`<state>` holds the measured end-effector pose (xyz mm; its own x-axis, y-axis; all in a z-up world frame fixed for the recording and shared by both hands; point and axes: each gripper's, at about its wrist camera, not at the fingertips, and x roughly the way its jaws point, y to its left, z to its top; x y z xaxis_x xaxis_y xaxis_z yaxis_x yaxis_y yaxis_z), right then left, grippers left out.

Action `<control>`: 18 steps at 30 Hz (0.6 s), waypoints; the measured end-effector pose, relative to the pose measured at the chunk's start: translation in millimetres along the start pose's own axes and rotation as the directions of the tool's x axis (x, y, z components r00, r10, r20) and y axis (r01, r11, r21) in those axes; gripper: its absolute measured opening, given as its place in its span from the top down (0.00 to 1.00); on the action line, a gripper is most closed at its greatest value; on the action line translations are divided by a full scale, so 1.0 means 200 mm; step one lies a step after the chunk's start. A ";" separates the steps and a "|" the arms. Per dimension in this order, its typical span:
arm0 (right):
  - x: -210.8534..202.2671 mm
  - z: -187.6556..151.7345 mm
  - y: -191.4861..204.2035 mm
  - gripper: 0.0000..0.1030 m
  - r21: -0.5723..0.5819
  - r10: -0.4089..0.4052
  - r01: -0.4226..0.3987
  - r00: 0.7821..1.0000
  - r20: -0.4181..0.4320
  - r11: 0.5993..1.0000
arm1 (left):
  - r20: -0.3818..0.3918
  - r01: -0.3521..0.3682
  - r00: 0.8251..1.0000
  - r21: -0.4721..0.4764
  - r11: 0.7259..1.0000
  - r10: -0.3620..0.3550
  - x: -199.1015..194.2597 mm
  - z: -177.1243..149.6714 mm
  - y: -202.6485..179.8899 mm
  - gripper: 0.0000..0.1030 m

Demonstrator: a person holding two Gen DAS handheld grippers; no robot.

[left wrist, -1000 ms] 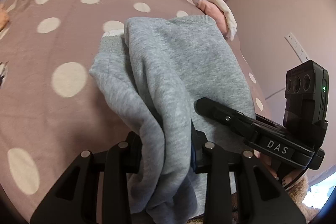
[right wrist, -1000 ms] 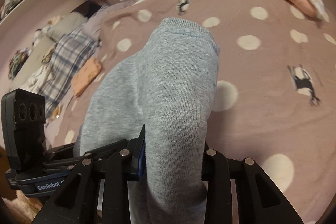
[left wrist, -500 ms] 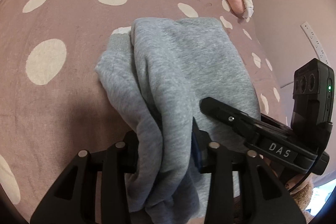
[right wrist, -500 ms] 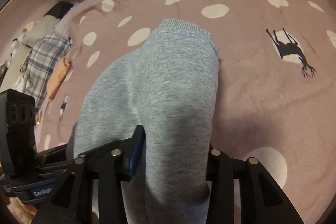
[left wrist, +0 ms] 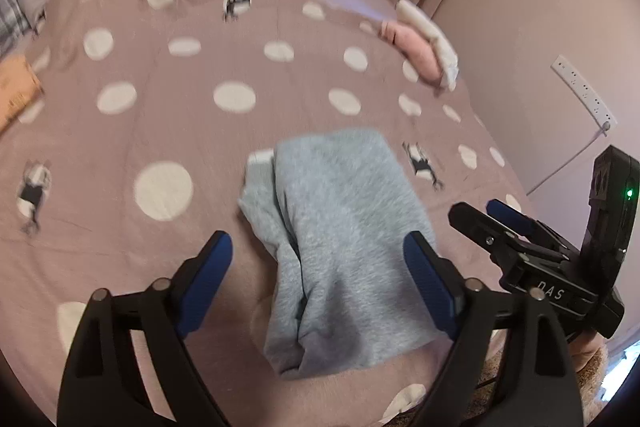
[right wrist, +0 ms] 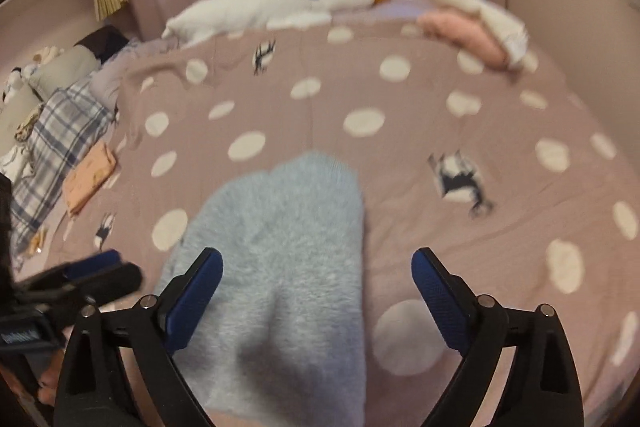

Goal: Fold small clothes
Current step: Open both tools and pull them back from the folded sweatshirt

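A small grey sweatshirt garment point(left wrist: 344, 235) lies folded lengthwise on the pink spotted bedspread point(left wrist: 168, 115). My left gripper point(left wrist: 320, 247) hangs just above its near end, jaws opening wide; the cloth lies between the blue pads point(left wrist: 424, 275) without touching them. In the right wrist view the same grey garment point(right wrist: 280, 267) stretches away from my right gripper point(right wrist: 316, 263), whose jaws are also opening and grip nothing. The right gripper point(left wrist: 516, 239) shows at the right edge of the left wrist view, and the left gripper point(right wrist: 96, 271) at the left edge of the right wrist view.
A white goose plush point(right wrist: 272, 7) lies at the bed's far end. Folded pink and white clothes point(right wrist: 472, 23) are stacked at the far right. A small orange folded piece point(right wrist: 88, 179) and plaid fabric point(right wrist: 52, 151) lie at the left. A wall point(left wrist: 540, 27) borders the bed on the right.
Both grippers let go of the grey garment and opened wide. They lifted and tilted up, so more of the bed's far end shows. The garment now rests on the bedspread.
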<state>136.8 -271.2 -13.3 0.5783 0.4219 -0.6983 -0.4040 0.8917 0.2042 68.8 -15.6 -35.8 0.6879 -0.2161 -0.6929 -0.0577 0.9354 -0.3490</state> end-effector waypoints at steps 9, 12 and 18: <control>-0.15 0.01 0.04 0.08 -0.016 -0.070 0.071 0.994 0.083 0.997 | 0.125 -0.021 0.992 0.027 0.999 0.018 -0.25 -0.05 -0.04 0.00; -0.19 -0.01 0.04 0.08 -0.018 -0.069 0.071 0.993 0.095 0.997 | 0.123 -0.045 0.991 0.024 0.999 0.042 -0.26 -0.07 -0.03 0.00; -0.20 -0.03 0.04 0.08 -0.006 -0.075 0.075 0.993 0.096 0.997 | 0.090 -0.055 0.995 0.010 0.998 0.053 -0.23 -0.11 0.00 0.00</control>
<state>106.0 -281.6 12.9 0.6724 0.3680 -0.6422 -0.3632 0.9201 0.1470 21.2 -12.3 -16.5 0.7462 -0.1397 -0.6509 -0.0882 0.9484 -0.3046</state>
